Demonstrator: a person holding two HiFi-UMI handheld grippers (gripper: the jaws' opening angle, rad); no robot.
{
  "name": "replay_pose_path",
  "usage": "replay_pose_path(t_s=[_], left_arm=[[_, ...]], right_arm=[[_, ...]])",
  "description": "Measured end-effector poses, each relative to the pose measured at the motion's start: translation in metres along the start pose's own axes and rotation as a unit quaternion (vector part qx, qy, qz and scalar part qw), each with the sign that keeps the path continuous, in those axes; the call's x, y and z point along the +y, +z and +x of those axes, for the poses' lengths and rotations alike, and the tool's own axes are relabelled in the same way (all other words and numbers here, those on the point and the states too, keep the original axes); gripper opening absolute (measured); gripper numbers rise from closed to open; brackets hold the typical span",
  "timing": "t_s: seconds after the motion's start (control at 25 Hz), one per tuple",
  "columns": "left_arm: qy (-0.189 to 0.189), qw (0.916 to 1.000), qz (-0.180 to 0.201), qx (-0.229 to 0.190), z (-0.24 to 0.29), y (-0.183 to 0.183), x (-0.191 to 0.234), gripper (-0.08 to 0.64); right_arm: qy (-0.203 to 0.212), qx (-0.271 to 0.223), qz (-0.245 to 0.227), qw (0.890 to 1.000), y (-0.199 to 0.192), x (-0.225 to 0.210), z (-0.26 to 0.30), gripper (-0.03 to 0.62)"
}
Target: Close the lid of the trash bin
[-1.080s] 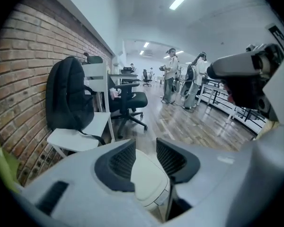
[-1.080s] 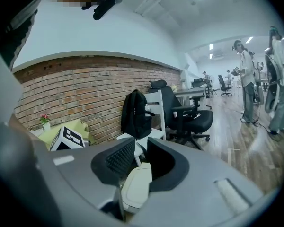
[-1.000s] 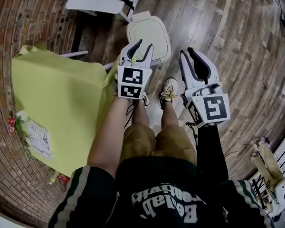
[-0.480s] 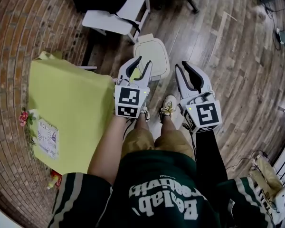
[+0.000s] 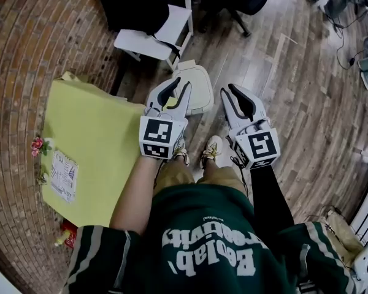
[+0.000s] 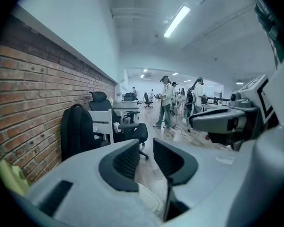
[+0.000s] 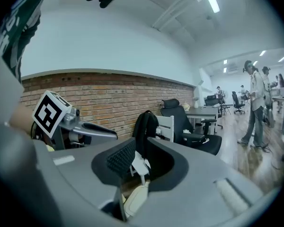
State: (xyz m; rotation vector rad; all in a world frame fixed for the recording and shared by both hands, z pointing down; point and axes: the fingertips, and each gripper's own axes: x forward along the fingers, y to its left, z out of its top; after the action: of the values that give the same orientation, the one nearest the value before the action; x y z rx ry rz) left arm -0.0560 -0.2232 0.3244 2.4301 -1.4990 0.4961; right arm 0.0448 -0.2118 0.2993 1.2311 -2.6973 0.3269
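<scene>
The trash bin (image 5: pixel 185 67) stands on the wood floor (image 5: pixel 294 103). It is just past the person's shoes (image 5: pixel 211 149) and beside the far corner of the yellow table (image 5: pixel 92 146). A white chair (image 5: pixel 150 41) with a black bag (image 5: pixel 132 8) is behind it.

The lid (image 5: pixel 199 90) looks flat on top of the bin. I think it is already down, so the closing step looks done.

Both tools are up in front of the person, above the bin and not touching it. The left gripper (image 5: pixel 179 83) has a gap between its jaws. The jaws have just been closing a bit, and there is nothing in the gap. The right gripper (image 5: pixel 228 89) has its jaws apart too, and it holds nothing. Through the gap you only see the chair far off and a bit of the lid (image 7: pixel 135 197) below.

What comes next is small, I think. The person may only need to look and check that the lid sits flat all the way round. If one edge is up, a soft push down on top of the lid with one tool would fix it. No grabbing is needed for that.
</scene>
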Motion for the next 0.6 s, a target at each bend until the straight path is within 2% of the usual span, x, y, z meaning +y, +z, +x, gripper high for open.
replay_pose_path(t_s=[0.44, 0.6], left_arm=[[0.009, 0.9986, 0.014, -0.050, -0.039, 0.054, -0.025, 0.103], [0.017, 0.9979, 0.019, -0.059, -0.048, 0.065, -0.028, 0.068]], right_arm=[[0.041, -0.027, -0.049, 0.998, 0.038, 0.011, -0.021, 0.087], [0.048, -0.035, -0.064, 0.996, 0.051, 0.012, -0.027, 0.086]])
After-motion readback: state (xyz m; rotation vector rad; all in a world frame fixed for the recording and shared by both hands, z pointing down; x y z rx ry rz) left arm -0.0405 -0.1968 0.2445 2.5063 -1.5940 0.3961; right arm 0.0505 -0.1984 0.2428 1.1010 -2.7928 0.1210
